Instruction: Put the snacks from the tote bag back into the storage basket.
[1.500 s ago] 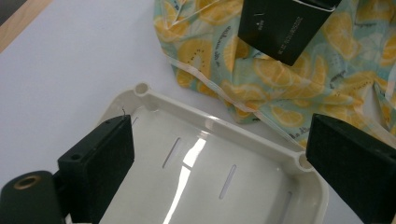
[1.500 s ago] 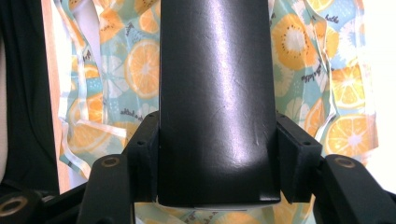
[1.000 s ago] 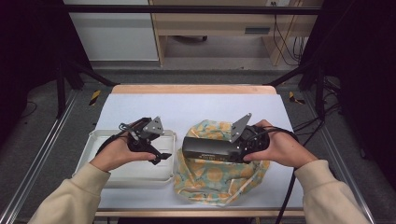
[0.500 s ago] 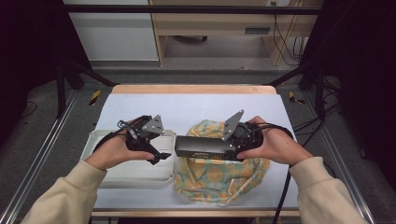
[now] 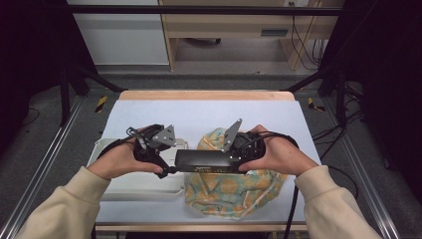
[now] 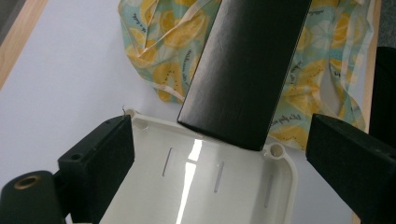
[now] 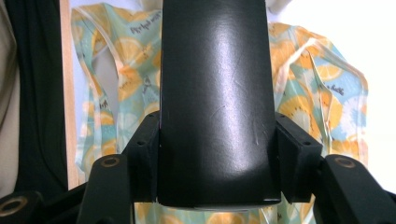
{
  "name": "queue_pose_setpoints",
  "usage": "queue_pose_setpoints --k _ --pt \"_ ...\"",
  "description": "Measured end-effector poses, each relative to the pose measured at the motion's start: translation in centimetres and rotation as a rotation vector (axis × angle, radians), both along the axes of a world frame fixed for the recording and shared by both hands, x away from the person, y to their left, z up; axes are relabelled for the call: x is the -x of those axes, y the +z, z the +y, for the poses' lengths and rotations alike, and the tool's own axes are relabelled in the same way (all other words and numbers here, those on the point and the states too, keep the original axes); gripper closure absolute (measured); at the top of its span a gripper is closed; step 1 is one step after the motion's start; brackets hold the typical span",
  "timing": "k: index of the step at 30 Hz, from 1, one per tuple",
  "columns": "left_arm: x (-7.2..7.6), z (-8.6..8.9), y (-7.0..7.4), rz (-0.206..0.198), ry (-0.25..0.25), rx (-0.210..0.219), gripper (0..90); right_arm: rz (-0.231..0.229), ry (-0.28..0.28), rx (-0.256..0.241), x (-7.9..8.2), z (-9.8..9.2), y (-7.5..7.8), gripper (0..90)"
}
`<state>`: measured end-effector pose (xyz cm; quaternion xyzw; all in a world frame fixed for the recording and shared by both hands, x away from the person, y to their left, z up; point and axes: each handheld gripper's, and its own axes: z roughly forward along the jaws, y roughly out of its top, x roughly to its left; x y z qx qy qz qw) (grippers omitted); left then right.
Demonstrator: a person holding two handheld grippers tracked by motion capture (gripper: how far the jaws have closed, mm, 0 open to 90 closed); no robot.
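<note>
A long black box (image 5: 204, 160) hangs level above the table, with my right gripper (image 5: 234, 160) shut on its right end; in the right gripper view the box (image 7: 215, 102) sits clamped between both jaws. Under it lies a crumpled lemon-print bag (image 5: 234, 186). My left gripper (image 5: 166, 172) stands open at the box's left end, over a white plastic tray (image 5: 144, 186). In the left gripper view the box's end (image 6: 243, 79) reaches over the tray's rim (image 6: 280, 154), ahead of the spread jaws, and nothing is between them.
The pale blue table mat (image 5: 199, 114) stretches behind the hands. A wooden edge (image 5: 204, 95) bounds its far side, and metal rails (image 5: 45, 164) run along both sides. Cables trail from each gripper.
The right gripper carried the black box leftward, so its left end now reaches over the tray's rim near the left gripper. The left hand barely shifted.
</note>
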<state>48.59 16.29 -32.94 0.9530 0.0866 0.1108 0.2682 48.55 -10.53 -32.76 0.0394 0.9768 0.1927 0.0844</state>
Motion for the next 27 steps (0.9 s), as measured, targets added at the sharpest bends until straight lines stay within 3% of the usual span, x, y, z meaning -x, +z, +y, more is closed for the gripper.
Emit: queue_pose_setpoints --k 20,27 --pt "0.5 -1.4 -0.4 0.022 -0.109 -0.105 9.8 0.013 0.013 0.008 0.7 2.2 -0.2 43.2" --pt "0.5 -1.8 -1.3 0.029 -0.139 -0.179 11.1 0.018 0.025 0.016 0.7 2.4 -0.3 43.2"
